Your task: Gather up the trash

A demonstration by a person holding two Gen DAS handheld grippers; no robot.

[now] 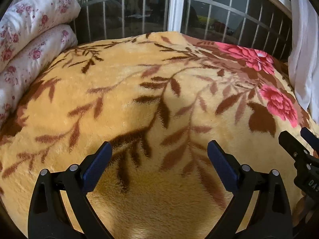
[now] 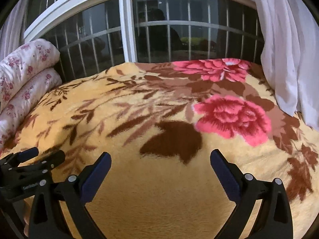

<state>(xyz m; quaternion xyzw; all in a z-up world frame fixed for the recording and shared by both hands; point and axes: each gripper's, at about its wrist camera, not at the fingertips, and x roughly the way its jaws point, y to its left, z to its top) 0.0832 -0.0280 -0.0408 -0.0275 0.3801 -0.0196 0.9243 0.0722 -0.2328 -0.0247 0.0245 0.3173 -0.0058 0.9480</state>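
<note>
My left gripper (image 1: 159, 145) hangs open over a yellow plush blanket (image 1: 129, 91) with brown leaves and pink flowers, and nothing lies between its blue pads. My right gripper (image 2: 160, 155) is also open and empty above the same blanket (image 2: 149, 189). Each shows at the edge of the other's view: the right gripper (image 1: 294, 132) at the right, the left gripper (image 2: 48, 153) at the lower left. A small pale scrap (image 1: 260, 54) lies on the far pink flower, and the right wrist view shows the scrap (image 2: 229, 61) there too. What it is I cannot tell.
Rolled white bedding with red flowers (image 1: 30, 39) is stacked at the left end of the bed. A barred window (image 2: 127, 29) runs along the far side. A white curtain (image 2: 289, 49) hangs down at the right onto the blanket's edge.
</note>
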